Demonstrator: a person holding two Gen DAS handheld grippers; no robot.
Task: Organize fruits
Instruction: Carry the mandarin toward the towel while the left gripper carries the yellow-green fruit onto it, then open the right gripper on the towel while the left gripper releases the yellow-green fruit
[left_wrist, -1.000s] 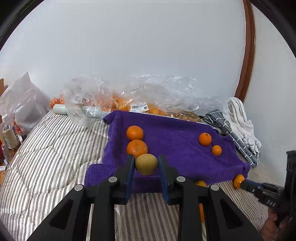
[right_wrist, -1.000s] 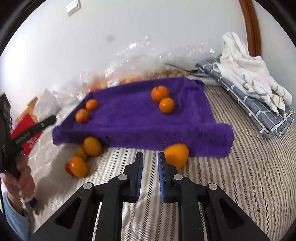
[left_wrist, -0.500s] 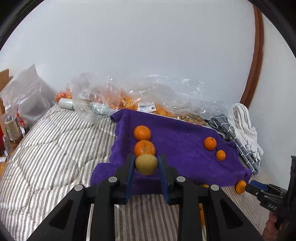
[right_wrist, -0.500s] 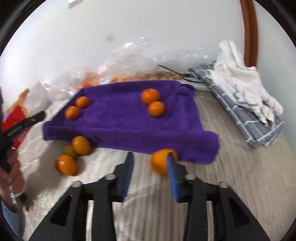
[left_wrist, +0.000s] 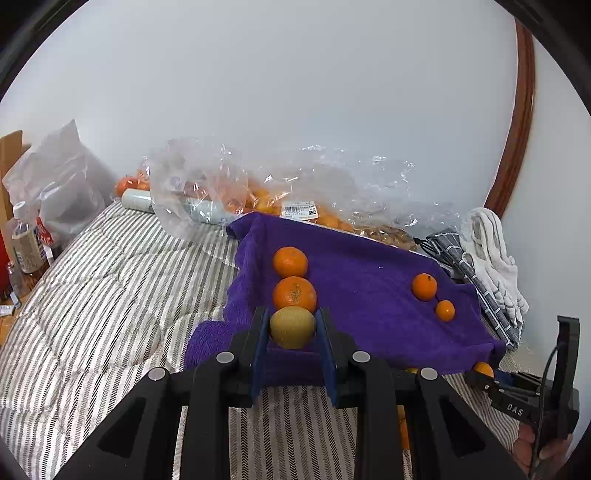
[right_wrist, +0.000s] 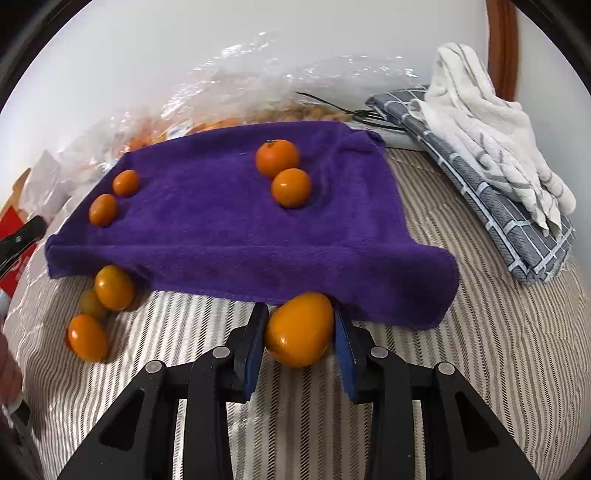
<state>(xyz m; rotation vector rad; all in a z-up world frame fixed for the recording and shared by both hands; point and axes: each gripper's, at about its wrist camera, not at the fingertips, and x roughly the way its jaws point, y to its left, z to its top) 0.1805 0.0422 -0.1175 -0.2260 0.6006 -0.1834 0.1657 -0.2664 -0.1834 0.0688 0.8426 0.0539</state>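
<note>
My left gripper (left_wrist: 291, 328) pinched a round yellow-green fruit (left_wrist: 292, 327) over the purple terry towel (left_wrist: 362, 295). My right gripper (right_wrist: 300, 332) had just been closing around an oval orange fruit (right_wrist: 299, 328) on the striped bedding (right_wrist: 480, 350), pads seemingly touching it.

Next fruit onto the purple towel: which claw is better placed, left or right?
Left. The left claw is shut on the yellow-green fruit at the purple towel's near edge, beside two oranges. The right claw has just been closing around an orange fruit that lies on the bedspread, off the towel.

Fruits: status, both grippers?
Left gripper shut on yellow-green fruit. Right gripper closing around orange fruit at purple towel edge. Nothing blocking.
</note>
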